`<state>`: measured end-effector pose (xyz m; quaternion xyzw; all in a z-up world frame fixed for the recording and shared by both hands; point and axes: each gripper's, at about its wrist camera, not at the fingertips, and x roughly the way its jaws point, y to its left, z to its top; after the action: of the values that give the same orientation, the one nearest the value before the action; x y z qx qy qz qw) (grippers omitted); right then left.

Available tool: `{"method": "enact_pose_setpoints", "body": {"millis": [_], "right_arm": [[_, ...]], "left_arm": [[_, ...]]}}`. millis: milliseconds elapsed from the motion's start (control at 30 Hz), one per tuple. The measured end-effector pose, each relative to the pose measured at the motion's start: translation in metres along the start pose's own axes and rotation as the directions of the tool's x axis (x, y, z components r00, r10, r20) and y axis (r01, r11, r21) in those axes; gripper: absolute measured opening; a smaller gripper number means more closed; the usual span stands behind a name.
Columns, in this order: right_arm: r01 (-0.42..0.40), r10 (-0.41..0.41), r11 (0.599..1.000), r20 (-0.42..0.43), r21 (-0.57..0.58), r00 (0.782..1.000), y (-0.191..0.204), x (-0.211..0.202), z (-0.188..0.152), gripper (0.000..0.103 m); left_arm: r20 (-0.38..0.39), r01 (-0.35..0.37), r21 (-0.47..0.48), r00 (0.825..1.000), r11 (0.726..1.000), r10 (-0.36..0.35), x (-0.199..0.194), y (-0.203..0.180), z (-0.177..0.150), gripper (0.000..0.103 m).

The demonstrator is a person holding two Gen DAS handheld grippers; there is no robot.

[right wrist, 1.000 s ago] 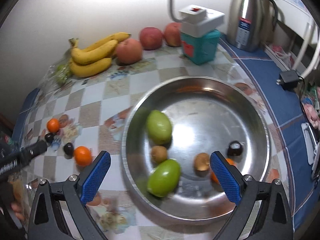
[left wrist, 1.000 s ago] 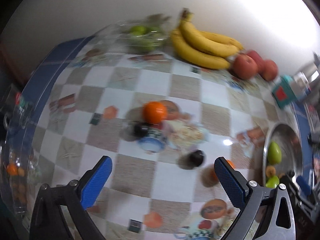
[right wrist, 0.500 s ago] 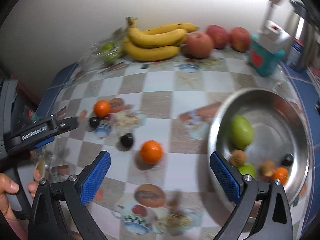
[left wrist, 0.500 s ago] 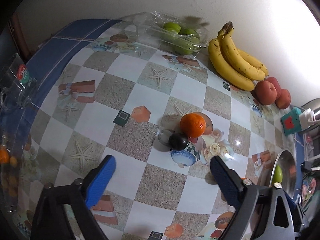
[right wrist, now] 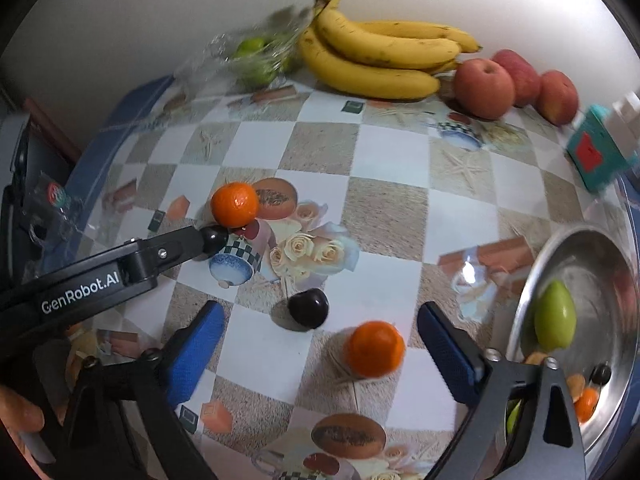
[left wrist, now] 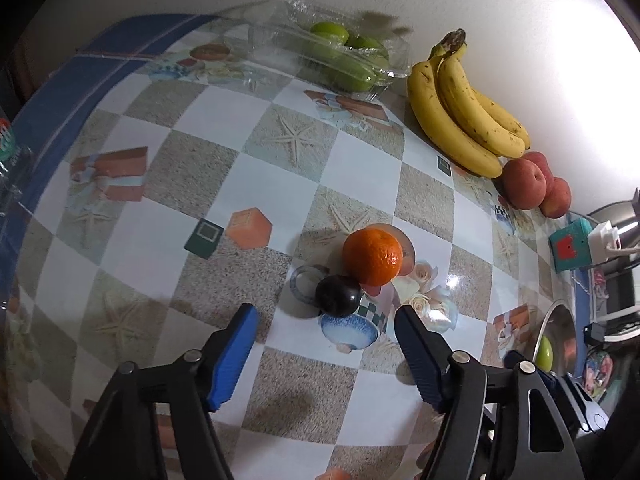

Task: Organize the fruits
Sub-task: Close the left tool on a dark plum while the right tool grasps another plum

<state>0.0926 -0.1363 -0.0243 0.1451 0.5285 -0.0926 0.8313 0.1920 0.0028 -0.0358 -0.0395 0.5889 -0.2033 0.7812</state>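
My left gripper (left wrist: 325, 311) hovers low over the table, jaws closing. A dark plum (left wrist: 338, 295) lies just ahead of its tips, untouched, with an orange (left wrist: 372, 256) right behind it. In the right wrist view the same plum (right wrist: 216, 239) and orange (right wrist: 234, 205) sit at the end of the left gripper's finger (right wrist: 180, 246). My right gripper (right wrist: 320, 310) is also closing, with nothing gripped. A second plum (right wrist: 308, 308) and a second orange (right wrist: 374, 349) lie between its fingers, clear of the pads. The steel bowl (right wrist: 532, 280) at the right holds green fruit (right wrist: 556, 316) and small fruits.
Against the back wall lie bananas (left wrist: 460, 116), red apples (left wrist: 524, 184) and a clear plastic box of green fruit (left wrist: 340, 56). A teal box (right wrist: 596, 152) stands beyond the bowl. A person's hand (right wrist: 20, 412) shows at the lower left.
Both pairs of jaws have narrowed. The left gripper came down closer to the plum and orange. The right gripper swung left, off the bowl and over the second plum and orange.
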Motion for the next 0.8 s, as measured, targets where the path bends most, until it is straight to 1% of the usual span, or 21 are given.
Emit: {"method": "enact_pose_setpoints", "body": {"millis": [33, 100, 167, 267, 300, 400, 433, 467, 500, 600, 700, 767, 800], "right_arm": [[0.013, -0.014, 1.0, -0.016, -0.02, 1.0, 0.003, 0.004, 0.002, 0.083], [0.031, -0.032, 0.998, -0.037, -0.047, 0.999, 0.007, 0.011, 0.004, 0.083], [0.04, -0.044, 0.996, -0.05, -0.078, 0.998, 0.011, 0.016, 0.005, 0.082], [0.048, -0.057, 0.992, -0.068, -0.12, 0.996, 0.016, 0.024, 0.005, 0.075], [0.051, -0.06, 0.991, -0.07, -0.126, 0.996, 0.016, 0.026, 0.005, 0.072], [0.054, -0.066, 0.988, -0.085, -0.143, 0.994, 0.018, 0.032, 0.007, 0.071], [0.056, -0.07, 0.987, -0.089, -0.15, 0.994, 0.018, 0.034, 0.007, 0.069], [0.059, -0.074, 0.986, -0.095, -0.158, 0.993, 0.019, 0.036, 0.007, 0.066], [0.062, -0.079, 0.985, -0.1, -0.163, 0.992, 0.02, 0.038, 0.008, 0.061], [0.057, -0.076, 0.985, -0.112, -0.165, 0.991, 0.02, 0.043, 0.007, 0.061], [0.059, -0.082, 0.983, -0.125, -0.175, 0.989, 0.02, 0.048, 0.006, 0.059], [0.065, -0.089, 0.981, -0.129, -0.183, 0.988, 0.021, 0.051, 0.005, 0.056], [0.066, -0.091, 0.981, -0.13, -0.184, 0.987, 0.021, 0.052, 0.002, 0.054]], "left_arm": [[-0.002, 0.003, -0.003, 1.0, 1.0, -0.003, 0.002, 0.001, 0.001, 0.074], [-0.008, 0.015, -0.006, 1.0, 1.0, -0.015, 0.006, 0.001, 0.003, 0.072], [-0.011, 0.023, -0.007, 1.0, 1.0, -0.023, 0.01, 0.001, 0.005, 0.067], [-0.014, 0.037, 0.004, 0.999, 0.999, -0.037, 0.015, -0.001, 0.007, 0.063], [-0.015, 0.043, 0.008, 0.999, 0.999, -0.043, 0.017, -0.002, 0.008, 0.063], [-0.015, 0.053, 0.027, 0.999, 0.998, -0.052, 0.019, -0.008, 0.01, 0.063], [-0.015, 0.051, 0.036, 0.999, 0.998, -0.051, 0.02, -0.01, 0.011, 0.062], [-0.017, 0.051, 0.043, 0.999, 0.998, -0.05, 0.021, -0.012, 0.011, 0.058], [-0.02, 0.05, 0.05, 0.999, 0.997, -0.049, 0.023, -0.014, 0.011, 0.056], [-0.032, 0.044, 0.061, 0.999, 0.997, -0.042, 0.028, -0.017, 0.011, 0.053], [-0.033, 0.021, 0.077, 0.999, 0.997, -0.018, 0.031, -0.019, 0.011, 0.049], [-0.033, 0.007, 0.082, 0.999, 0.997, -0.004, 0.032, -0.019, 0.011, 0.044], [-0.033, 0.004, 0.084, 0.999, 0.996, -0.001, 0.033, -0.019, 0.011, 0.044]]}}
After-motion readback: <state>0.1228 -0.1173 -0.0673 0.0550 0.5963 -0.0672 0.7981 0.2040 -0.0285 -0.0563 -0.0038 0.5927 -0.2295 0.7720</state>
